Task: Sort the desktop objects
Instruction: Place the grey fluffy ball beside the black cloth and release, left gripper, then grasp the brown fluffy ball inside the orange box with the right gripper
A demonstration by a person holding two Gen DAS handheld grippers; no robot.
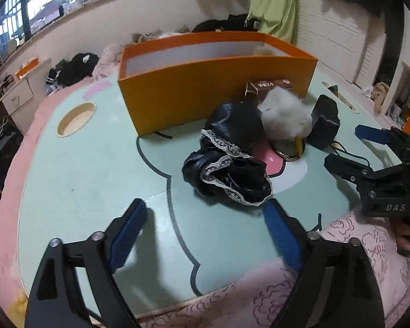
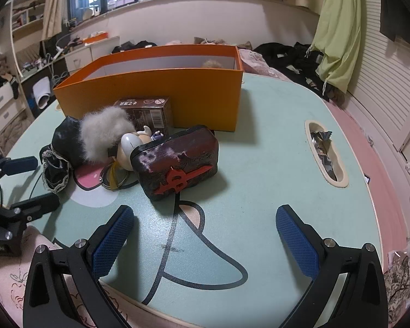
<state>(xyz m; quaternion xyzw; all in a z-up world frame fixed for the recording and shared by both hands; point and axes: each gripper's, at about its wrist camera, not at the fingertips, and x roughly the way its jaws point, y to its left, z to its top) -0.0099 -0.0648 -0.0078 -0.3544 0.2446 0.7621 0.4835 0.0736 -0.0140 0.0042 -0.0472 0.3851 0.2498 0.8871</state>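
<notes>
1. Black lace cloth (image 1: 227,161) lies mid-table, just ahead of my left gripper (image 1: 205,235); jaws wide, nothing between them.
2. Right gripper (image 2: 205,242) also wide and empty, short of the dark case (image 2: 177,164).
3. I'd drop the left onto the cloth's near bunched fold and pinch deep; satin likely slips.
4. Orange box (image 1: 216,93) stands behind the pile, open-topped; lift must clear its near wall.
5. Table (image 1: 82,177) is bare to the left; fluff (image 1: 285,117) and keyring touch the cloth on the right.
</notes>
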